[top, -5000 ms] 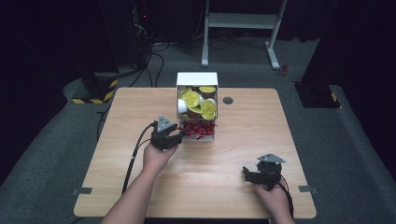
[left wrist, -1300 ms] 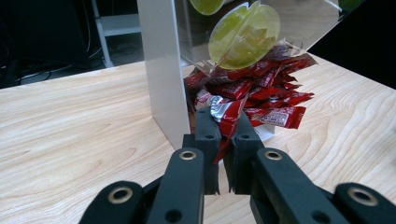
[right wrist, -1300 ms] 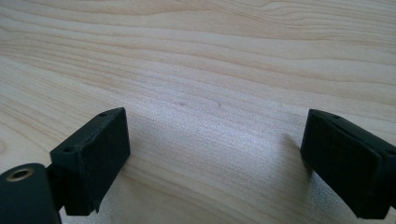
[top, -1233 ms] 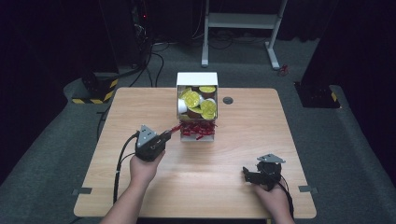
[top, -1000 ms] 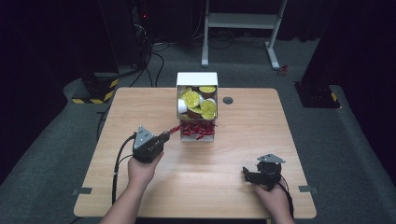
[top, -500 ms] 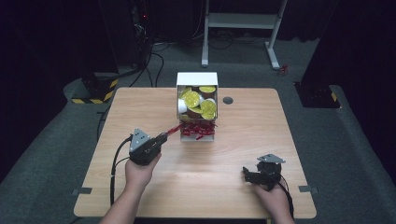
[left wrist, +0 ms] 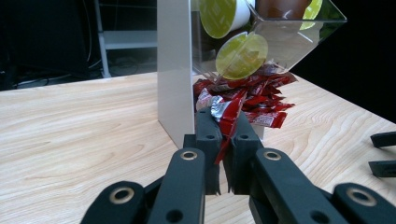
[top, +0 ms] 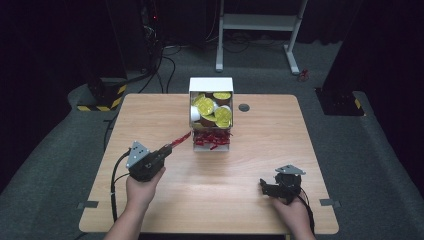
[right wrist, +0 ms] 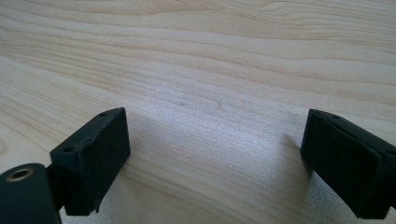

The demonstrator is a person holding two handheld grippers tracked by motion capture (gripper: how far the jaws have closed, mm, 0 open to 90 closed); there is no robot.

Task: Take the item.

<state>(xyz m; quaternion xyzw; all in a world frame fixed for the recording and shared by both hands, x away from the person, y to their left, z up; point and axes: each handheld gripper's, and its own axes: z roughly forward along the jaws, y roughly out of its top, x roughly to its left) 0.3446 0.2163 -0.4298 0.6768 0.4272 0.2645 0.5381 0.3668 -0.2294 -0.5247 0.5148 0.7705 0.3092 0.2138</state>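
Red sauce packet (left wrist: 229, 122) pinched in my left claw (left wrist: 223, 140), just off the near-left corner of the dispenser.

The packet hangs out of the left claw's tips, clamped tight between the two jaws, red with a crinkly silver end, held above the counter (top: 150, 115) and pointing toward the pile of red packets (top: 212, 139) it's near. That pile sits in the bottom tray of the white and clear dispenser box (top: 210, 85), toward the far middle of the counter, with yellow-lidded cups (top: 205, 106) stacked in the bin above. From the high view the left claw is near-left of the box. My right claw (top: 267, 187) is well apart, over at the near right, sitting low at the bare wood with its jaws wide apart and nothing between them.
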